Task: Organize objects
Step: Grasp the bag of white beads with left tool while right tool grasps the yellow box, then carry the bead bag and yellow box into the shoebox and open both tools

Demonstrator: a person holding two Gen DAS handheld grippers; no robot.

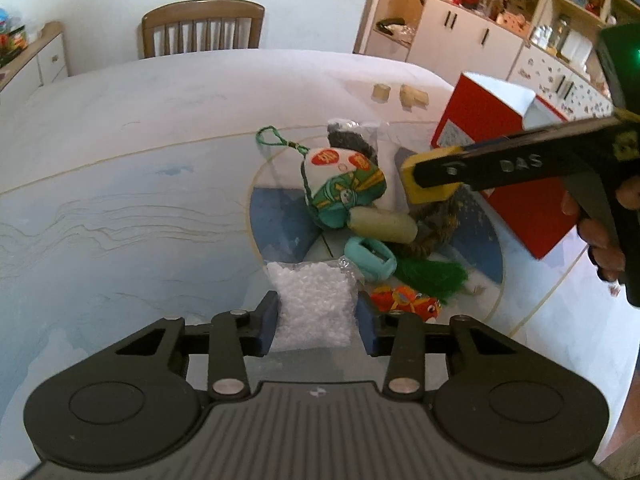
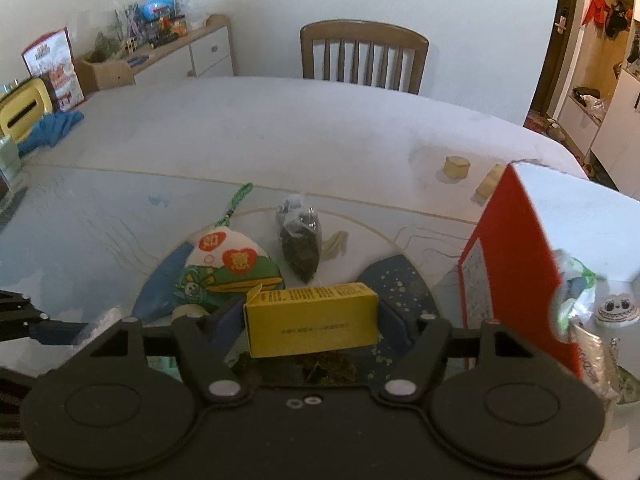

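A clear bag of white granules (image 1: 314, 304) lies at the near edge of a pile on the table, and my left gripper (image 1: 316, 320) is shut on it, with both blue pads against its sides. My right gripper (image 2: 311, 320) is shut on a small yellow box (image 2: 312, 320). In the left wrist view that yellow box (image 1: 424, 196) hangs above the pile, beside the open red box (image 1: 480, 128). The pile holds an embroidered sachet (image 1: 344, 188) on a green cord, a dark herb bag (image 1: 352, 136), a pale cylinder (image 1: 382, 226), a teal ring (image 1: 370, 262), a green tassel (image 1: 432, 276) and an orange fish toy (image 1: 404, 300).
The red box (image 2: 516, 264) stands at the right with packets inside it. Two small wooden pieces (image 2: 456, 166) sit behind it on the white table (image 1: 120, 200). A chair (image 1: 202, 28) is at the far side. A blue cloth (image 2: 52, 128) lies at the far left.
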